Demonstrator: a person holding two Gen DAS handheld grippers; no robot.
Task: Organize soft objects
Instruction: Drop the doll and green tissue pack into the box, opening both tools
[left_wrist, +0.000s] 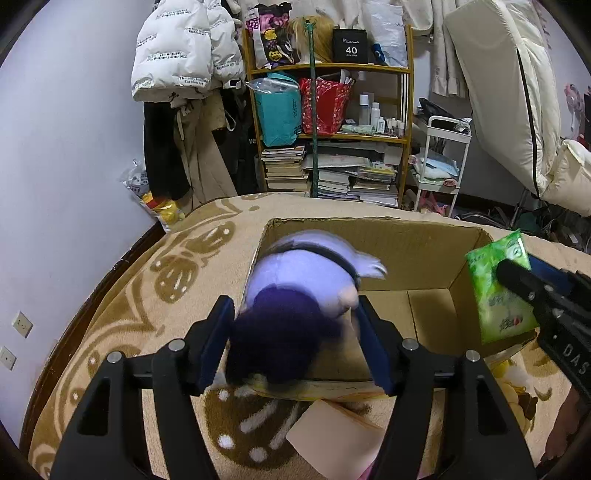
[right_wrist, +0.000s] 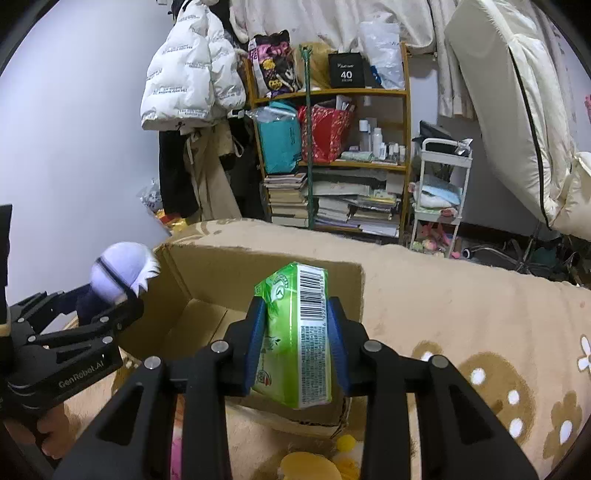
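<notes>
Your left gripper (left_wrist: 295, 343) clamps a plush doll (left_wrist: 291, 306) by its dark purple body, the blue pads pressed against both sides; the doll's pale lilac head, crossed by a dark band, is blurred and hangs over the near left corner of an open cardboard box (left_wrist: 424, 240). Your right gripper (right_wrist: 297, 343) grips a green tissue pack (right_wrist: 295, 332) upright, barcode facing the camera, the pads squeezing its two broad faces, above the box's near right edge. In the left wrist view that same pack (left_wrist: 498, 288) shows at the box's right wall, with the other gripper's black frame beside it. The box sits on a tan fleece blanket (right_wrist: 461, 295) printed with brown shapes and white flowers; its brown floor shows bare where visible. A pale pink flat item (left_wrist: 332, 435) lies on the blanket just in front of the box, and a yellow plush (right_wrist: 310, 465) peeks out below your right gripper. Beyond the blanket stands a wooden shelf (left_wrist: 406, 110) packed with bags, bottles and stacked books, with a white puffer jacket (left_wrist: 177, 55) hanging to its left and a white cart (left_wrist: 443, 158) to its right.
</notes>
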